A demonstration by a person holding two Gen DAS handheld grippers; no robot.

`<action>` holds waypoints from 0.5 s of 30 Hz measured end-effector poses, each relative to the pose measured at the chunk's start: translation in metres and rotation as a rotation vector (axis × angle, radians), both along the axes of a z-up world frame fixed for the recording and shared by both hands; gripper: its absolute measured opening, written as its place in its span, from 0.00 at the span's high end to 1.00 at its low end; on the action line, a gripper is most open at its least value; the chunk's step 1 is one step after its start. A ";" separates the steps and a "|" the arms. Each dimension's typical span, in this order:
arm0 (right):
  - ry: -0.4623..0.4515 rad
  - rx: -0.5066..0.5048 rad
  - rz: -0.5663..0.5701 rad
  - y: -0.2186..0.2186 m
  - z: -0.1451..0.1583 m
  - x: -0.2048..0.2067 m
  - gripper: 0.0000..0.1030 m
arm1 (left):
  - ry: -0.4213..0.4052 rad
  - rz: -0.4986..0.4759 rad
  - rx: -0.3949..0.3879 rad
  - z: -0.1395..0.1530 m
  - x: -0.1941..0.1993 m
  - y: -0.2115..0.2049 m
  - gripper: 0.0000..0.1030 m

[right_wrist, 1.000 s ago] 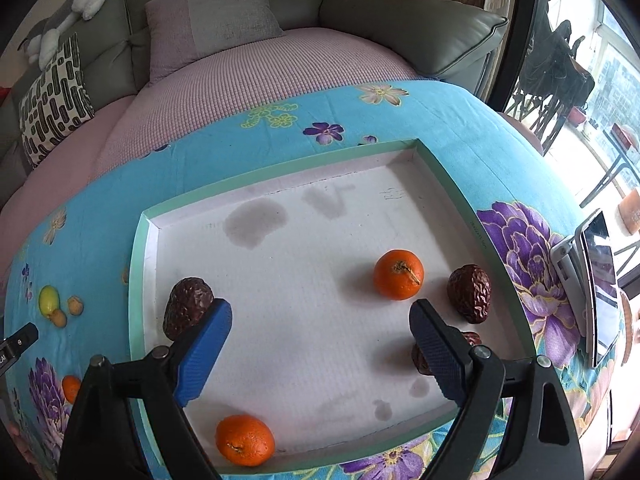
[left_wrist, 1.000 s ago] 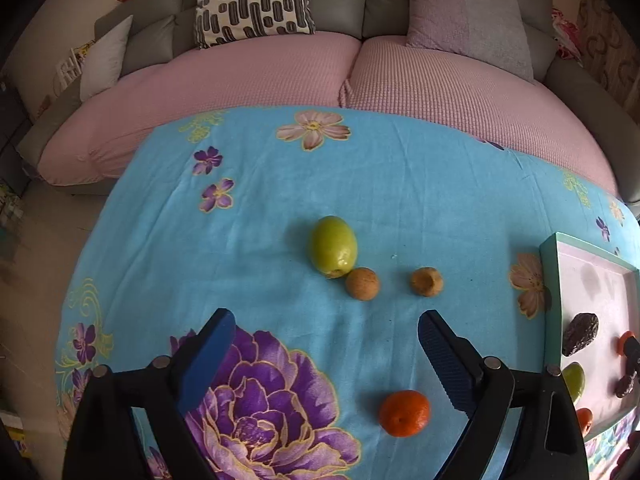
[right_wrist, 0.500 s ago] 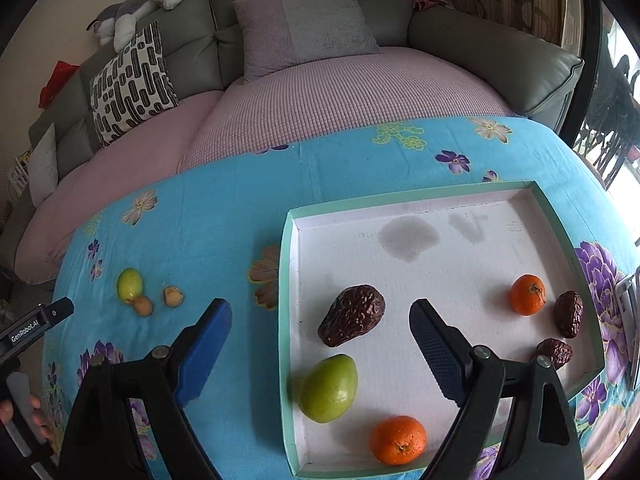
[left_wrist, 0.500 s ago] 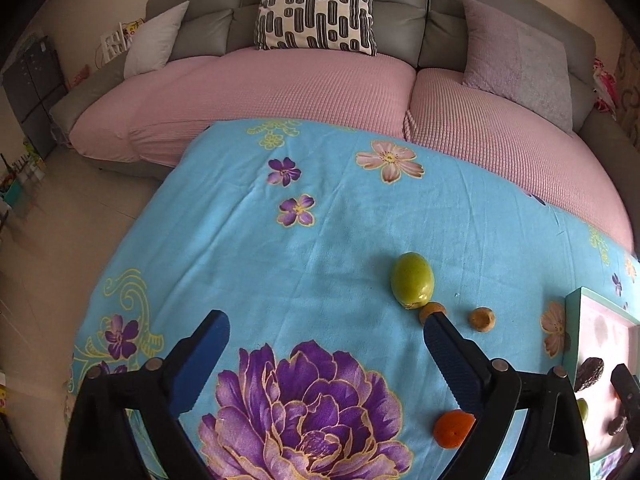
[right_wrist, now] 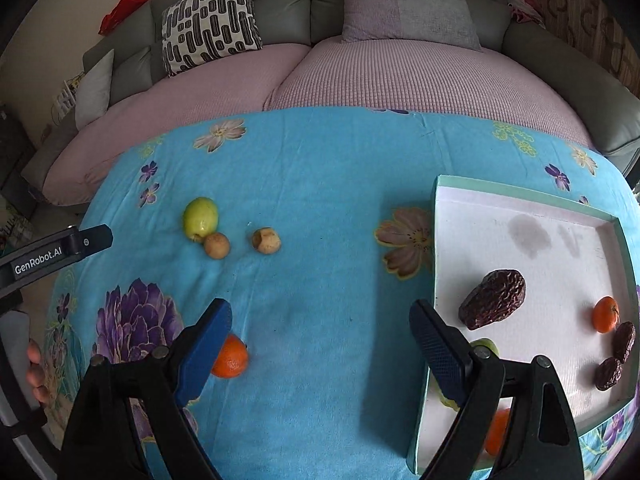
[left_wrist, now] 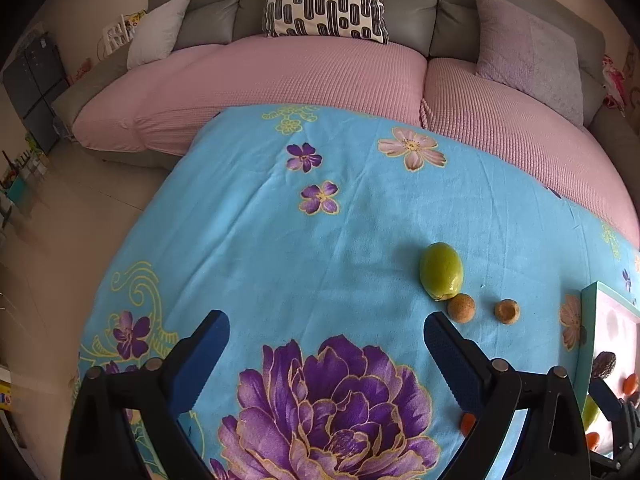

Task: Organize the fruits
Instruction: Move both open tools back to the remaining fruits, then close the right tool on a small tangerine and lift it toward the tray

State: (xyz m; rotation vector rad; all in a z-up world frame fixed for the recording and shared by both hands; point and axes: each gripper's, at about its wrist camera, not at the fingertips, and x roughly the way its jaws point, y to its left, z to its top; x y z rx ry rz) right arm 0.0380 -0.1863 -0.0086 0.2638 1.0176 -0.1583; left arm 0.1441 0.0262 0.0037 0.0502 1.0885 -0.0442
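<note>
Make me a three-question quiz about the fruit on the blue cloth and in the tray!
1. Where is the green fruit on the cloth?
A. right beside a small brown ball
B. inside the tray
C. on the sofa

2. How many small brown balls lie on the cloth?
A. one
B. two
C. five

3. What is the right gripper doing?
A. squeezing an orange
B. holding a pillow
C. open, holding nothing

Answers:
1 A: the green fruit lies right against a brown ball.
2 B: a second ball sits nearby.
3 C: the right gripper is spread wide over bare cloth, the orange outside it, the tray to its right.
</note>
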 end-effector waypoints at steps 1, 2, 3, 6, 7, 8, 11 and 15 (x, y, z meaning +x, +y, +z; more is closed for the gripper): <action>0.015 0.005 0.019 0.006 -0.004 0.002 0.12 | 0.010 -0.005 0.002 -0.004 0.001 0.000 0.04; 0.028 0.012 0.037 0.012 -0.008 0.004 0.12 | 0.026 -0.011 0.004 -0.008 0.002 -0.001 0.04; 0.038 0.016 0.054 0.017 -0.011 0.005 0.12 | 0.045 -0.018 0.007 -0.013 0.003 -0.002 0.04; 0.075 0.001 0.103 0.032 -0.022 0.009 0.12 | 0.079 -0.029 0.040 -0.024 0.004 -0.004 0.04; 0.086 -0.002 0.118 0.036 -0.025 0.010 0.12 | 0.084 -0.033 0.055 -0.026 0.004 -0.005 0.04; 0.093 -0.004 0.132 0.040 -0.028 0.011 0.12 | 0.086 -0.035 0.069 -0.027 0.004 -0.005 0.04; 0.107 0.006 0.168 0.049 -0.032 0.013 0.13 | 0.085 -0.036 0.066 -0.026 0.004 -0.005 0.04; 0.126 0.000 0.209 0.059 -0.037 0.017 0.27 | 0.086 -0.040 0.051 -0.027 0.006 -0.005 0.04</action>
